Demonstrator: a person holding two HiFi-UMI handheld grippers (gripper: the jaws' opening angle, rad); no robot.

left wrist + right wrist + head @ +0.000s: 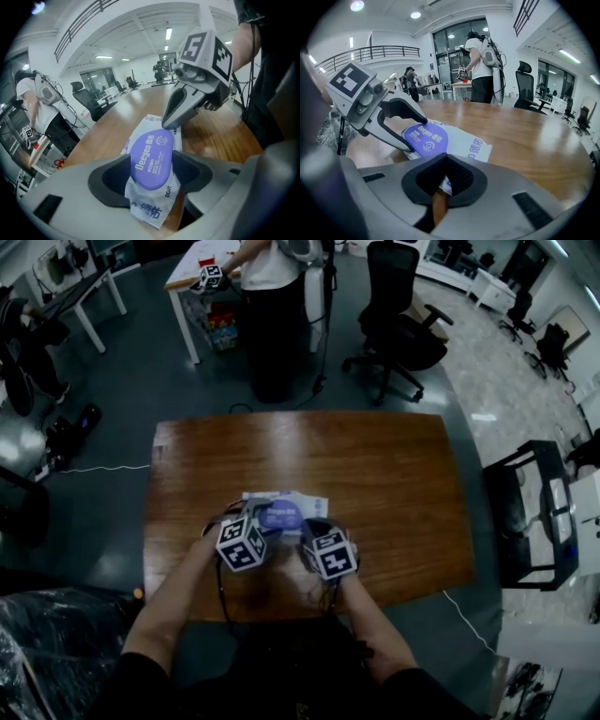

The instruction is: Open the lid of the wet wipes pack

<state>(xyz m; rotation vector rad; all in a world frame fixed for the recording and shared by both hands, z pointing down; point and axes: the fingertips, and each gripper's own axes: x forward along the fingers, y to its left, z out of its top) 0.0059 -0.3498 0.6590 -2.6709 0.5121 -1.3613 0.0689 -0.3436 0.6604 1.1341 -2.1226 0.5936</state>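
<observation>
A white wet wipes pack (pixel 307 503) with a purple oval lid (pixel 279 516) lies flat on the wooden table (pixel 394 484), near its front edge. The lid (pixel 152 154) looks down flat on the pack (pixel 149 212). My left gripper (pixel 152 172) is open, its jaws standing on either side of the lid's near end. From the right gripper view the left gripper (pixel 417 134) straddles the lid (pixel 425 136). My right gripper (pixel 446 161) is shut, and its pointed tip (pixel 167 123) rests at the lid's far edge. Whether it pinches anything is hidden.
A person (pixel 272 296) stands behind the table beside a white desk (pixel 192 268). A black office chair (pixel 398 324) is at the back right. A dark rack (pixel 539 517) stands off the table's right side. Bare wood surrounds the pack.
</observation>
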